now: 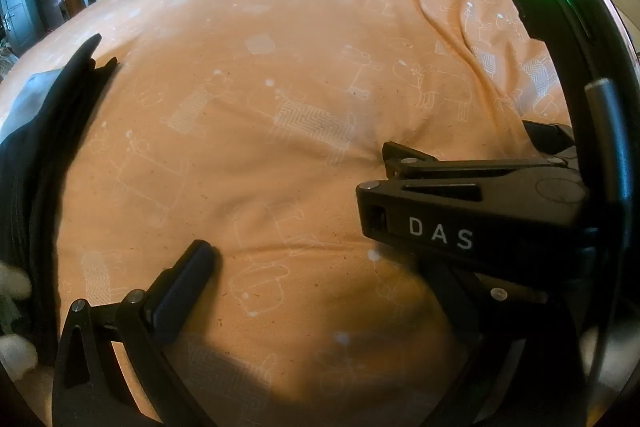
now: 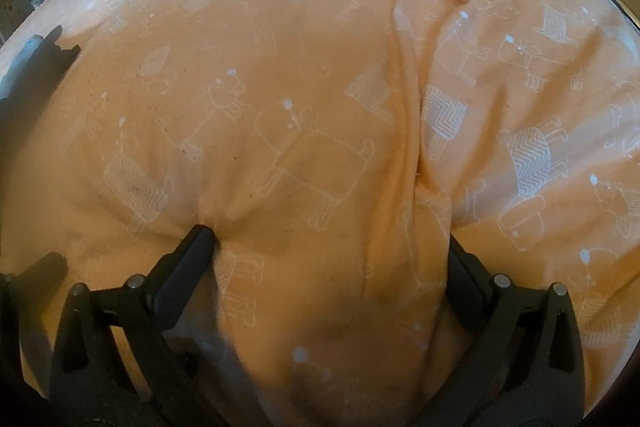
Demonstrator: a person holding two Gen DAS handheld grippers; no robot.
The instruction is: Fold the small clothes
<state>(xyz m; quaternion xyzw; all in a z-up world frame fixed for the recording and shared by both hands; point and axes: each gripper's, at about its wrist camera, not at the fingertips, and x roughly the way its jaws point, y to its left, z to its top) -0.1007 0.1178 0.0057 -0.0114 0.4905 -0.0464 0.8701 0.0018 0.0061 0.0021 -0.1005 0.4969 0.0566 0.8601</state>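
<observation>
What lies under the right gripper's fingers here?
Only the orange animal-print cover, dented beneath the open right gripper. No garment sits between its fingers; the dark clothing lies at the left edge. Anything beneath the cover is hidden.

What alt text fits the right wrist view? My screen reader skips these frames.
The open right gripper presses its two black fingers into a peach bedcover printed with white outlined animals. A deep crease runs up the cover right of centre; a dark garment lies at the far left edge.

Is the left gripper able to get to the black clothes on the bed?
Probably yes. The black clothes lie at the left edge of the orange bedcover, with only bare cover between them and the open left gripper. The right gripper sits on the other side.
</observation>
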